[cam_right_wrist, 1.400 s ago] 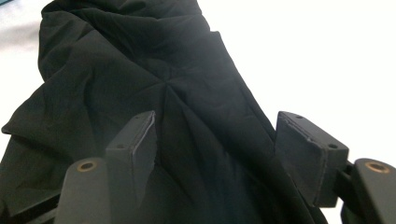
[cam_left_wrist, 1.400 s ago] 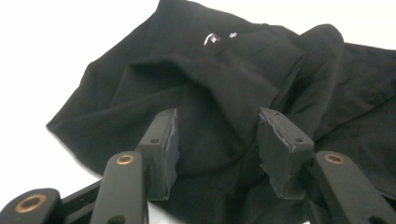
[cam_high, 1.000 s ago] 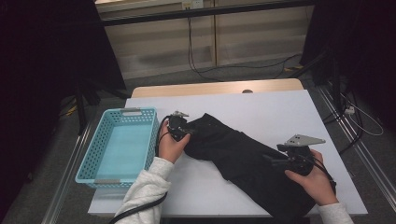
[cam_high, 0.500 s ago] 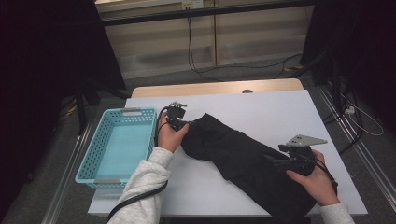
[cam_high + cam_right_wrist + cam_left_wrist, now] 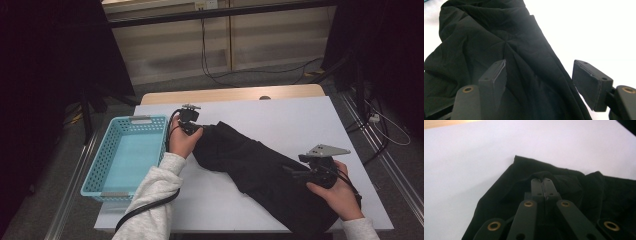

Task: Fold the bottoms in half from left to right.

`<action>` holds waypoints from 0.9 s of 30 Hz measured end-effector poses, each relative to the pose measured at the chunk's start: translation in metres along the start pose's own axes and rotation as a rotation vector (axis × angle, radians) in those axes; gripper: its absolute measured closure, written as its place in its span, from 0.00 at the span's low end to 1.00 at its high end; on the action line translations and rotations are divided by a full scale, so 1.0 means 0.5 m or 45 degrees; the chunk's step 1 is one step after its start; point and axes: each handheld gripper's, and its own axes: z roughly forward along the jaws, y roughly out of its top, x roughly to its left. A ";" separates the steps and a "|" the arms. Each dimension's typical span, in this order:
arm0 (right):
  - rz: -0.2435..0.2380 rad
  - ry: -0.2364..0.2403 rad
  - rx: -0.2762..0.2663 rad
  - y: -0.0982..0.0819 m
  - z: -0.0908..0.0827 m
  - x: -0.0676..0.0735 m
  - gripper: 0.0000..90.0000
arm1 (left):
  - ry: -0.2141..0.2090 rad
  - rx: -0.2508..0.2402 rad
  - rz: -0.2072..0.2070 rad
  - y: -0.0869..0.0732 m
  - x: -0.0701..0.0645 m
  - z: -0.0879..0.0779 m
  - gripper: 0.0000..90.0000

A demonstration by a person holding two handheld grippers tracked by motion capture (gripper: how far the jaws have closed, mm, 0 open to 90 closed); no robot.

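Observation:
A black cloth [image 5: 250, 160] lies crumpled in a long diagonal across the white table [image 5: 280, 115]. My left gripper [image 5: 192, 127] is at its far left end, shut on a pinched fold of the cloth [image 5: 574, 185], with the closed tips [image 5: 543, 180] buried in the fabric. My right gripper [image 5: 291, 173] sits at the near right end, open. Its jaws [image 5: 541, 75] have just opened a little further. The cloth [image 5: 486, 37] lies under and between the two pads, and neither pad presses on it.
A light blue plastic basket [image 5: 134, 120] stands at the table's left side, beside my left forearm. Bare white tabletop extends behind the cloth and to its right. Cables run across the floor beyond the table.
My left hand has moved slightly away from me and upward, drawing the cloth's left end with it. The right hand has stayed where it was.

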 end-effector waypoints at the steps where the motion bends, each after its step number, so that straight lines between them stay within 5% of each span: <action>1: 0.000 -0.001 -0.003 0.000 0.000 0.000 0.29 | -0.002 0.005 0.007 0.004 0.001 0.000 1.00; 16: -0.014 0.005 -0.017 0.001 0.000 0.002 0.24 | 0.045 -0.035 0.013 0.058 0.038 0.020 0.98; 19: -0.015 0.001 -0.016 0.000 -0.001 0.001 0.24 | 0.106 -0.060 0.024 0.049 0.052 0.024 0.61; 27: -0.012 -0.015 -0.008 -0.005 -0.007 -0.001 0.24 | 0.117 0.014 0.029 0.009 0.060 0.017 0.41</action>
